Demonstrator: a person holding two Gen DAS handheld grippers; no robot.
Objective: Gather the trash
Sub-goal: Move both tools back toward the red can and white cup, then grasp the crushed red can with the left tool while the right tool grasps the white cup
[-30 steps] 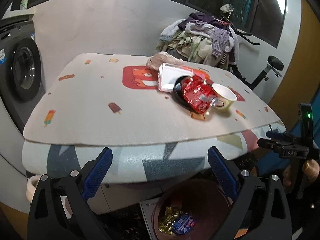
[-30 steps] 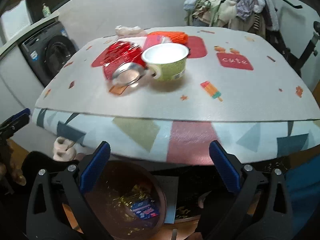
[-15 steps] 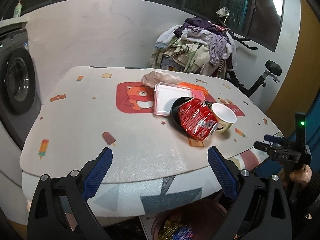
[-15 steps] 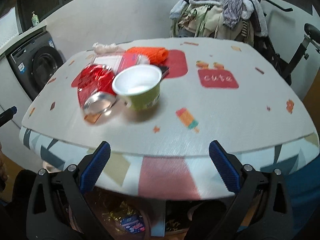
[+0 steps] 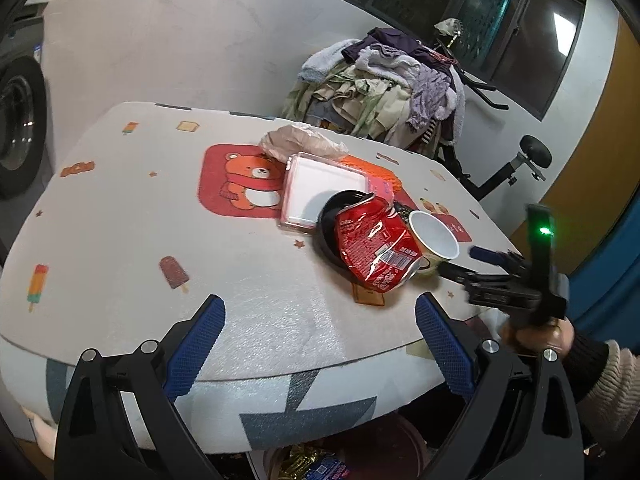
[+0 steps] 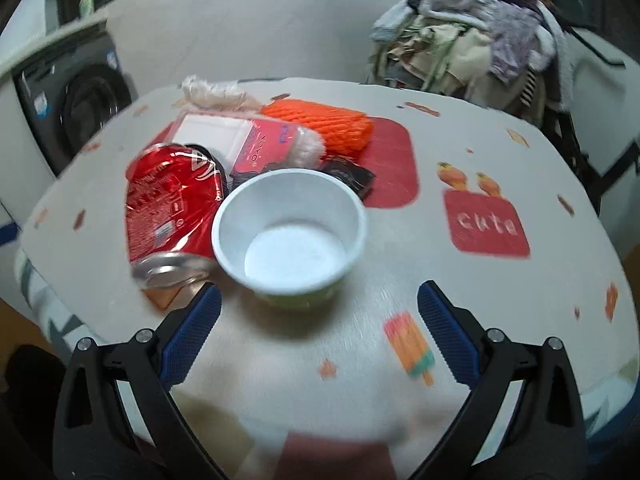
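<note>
Trash lies piled on the patterned table (image 5: 120, 216): a crushed red can (image 5: 372, 248) (image 6: 168, 208), a white paper cup (image 5: 434, 236) (image 6: 290, 232), a white foam tray (image 5: 316, 188), a black dish (image 5: 332, 220), an orange foam net (image 6: 320, 124), a pink packet (image 6: 268, 148) and a crumpled plastic bag (image 5: 300, 142). My left gripper (image 5: 320, 344) is open and empty over the table's near edge. My right gripper (image 6: 318, 334) is open and empty, just short of the cup; it also shows in the left wrist view (image 5: 484, 268).
A brown bin (image 5: 360, 460) holding wrappers stands under the table's front edge. A washing machine (image 6: 80, 108) is at the left. A heap of clothes (image 5: 384, 88) on an exercise bike (image 5: 520, 164) stands behind the table.
Both grippers have risen and moved forward over the table. The right gripper has closed in on the cup, which now fills the middle of its view. Both stay open.
</note>
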